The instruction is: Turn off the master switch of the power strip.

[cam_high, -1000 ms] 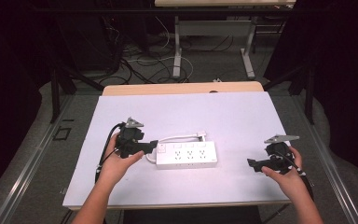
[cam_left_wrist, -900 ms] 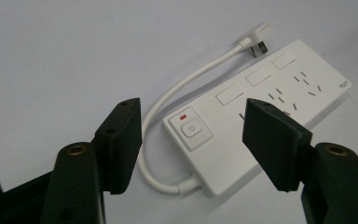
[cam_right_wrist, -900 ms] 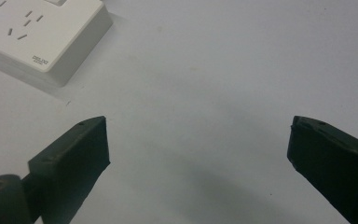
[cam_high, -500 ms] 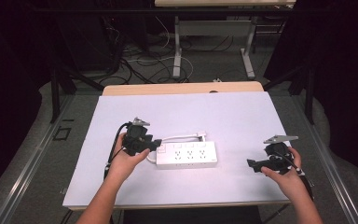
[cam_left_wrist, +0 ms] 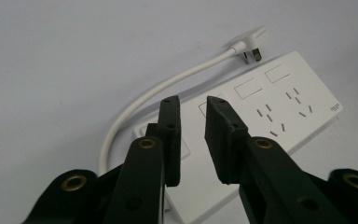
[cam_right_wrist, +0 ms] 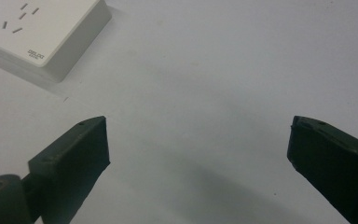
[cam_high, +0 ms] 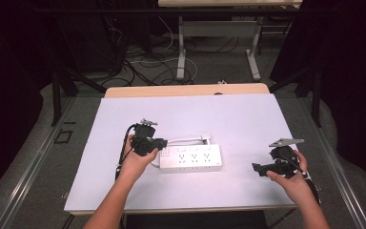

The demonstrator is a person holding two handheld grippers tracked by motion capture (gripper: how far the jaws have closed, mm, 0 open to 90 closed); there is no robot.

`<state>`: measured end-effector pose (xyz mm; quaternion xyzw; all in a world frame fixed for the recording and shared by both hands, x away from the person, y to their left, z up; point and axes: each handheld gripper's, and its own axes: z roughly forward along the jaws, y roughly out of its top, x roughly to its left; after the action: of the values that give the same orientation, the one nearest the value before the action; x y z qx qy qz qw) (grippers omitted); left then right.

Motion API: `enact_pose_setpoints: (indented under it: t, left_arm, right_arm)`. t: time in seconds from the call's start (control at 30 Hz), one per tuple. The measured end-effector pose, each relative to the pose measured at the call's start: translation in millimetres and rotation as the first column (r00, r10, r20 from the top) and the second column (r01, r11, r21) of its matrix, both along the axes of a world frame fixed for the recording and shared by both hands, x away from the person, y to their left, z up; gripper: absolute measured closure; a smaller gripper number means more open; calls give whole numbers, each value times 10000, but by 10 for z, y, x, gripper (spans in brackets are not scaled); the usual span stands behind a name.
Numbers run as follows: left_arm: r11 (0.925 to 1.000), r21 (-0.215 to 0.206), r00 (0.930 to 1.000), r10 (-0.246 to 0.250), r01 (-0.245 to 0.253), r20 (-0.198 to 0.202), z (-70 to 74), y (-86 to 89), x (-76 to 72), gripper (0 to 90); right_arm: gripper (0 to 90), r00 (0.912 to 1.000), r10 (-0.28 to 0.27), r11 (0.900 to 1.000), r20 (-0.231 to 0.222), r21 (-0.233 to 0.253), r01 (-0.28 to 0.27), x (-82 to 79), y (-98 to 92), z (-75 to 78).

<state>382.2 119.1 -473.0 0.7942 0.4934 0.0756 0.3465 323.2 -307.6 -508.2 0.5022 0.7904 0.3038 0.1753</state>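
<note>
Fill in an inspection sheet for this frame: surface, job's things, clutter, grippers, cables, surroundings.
Surface: white table top, bare apart from the items below; a wooden edge shows along its far side.
Job's things: white power strip lying flat near the middle, sockets up; its plug rests on the table beside it, not plugged in.
Clutter: nothing seen.
Grippers: left gripper over the strip's cord end, jaws narrowly apart and holding nothing; right gripper off to the strip's right, wide open over bare table.
Cables: the strip's white cord curves from its end round to the plug; a black cable trails from the left gripper.
Surroundings: dark room, table legs and loose floor cables beyond.
</note>
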Motion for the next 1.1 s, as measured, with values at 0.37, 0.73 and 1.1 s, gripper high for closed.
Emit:
enact_pose_setpoints:
  t: [0.37, 0.73, 1.1]
  left_arm:
    - [9993, 350, 9996, 173, -166, -206, -94, -78, 41, 879]
    - [9974, 711, 9991, 105, -75, -421, -198, -118, 85, 900]
    - [9949, 997, 9975, 201, -133, -679, -318, -149, 135, 900]
  right_arm:
    - [52, 10000, 31, 10000, -50, -5, -31, 4, 5, -12]
    - [52, 10000, 33, 10000, -86, 10, -33, 7, 8, -21]
    - [53, 9999, 82, 9999, -90, -59, -83, 10, 8, -33]
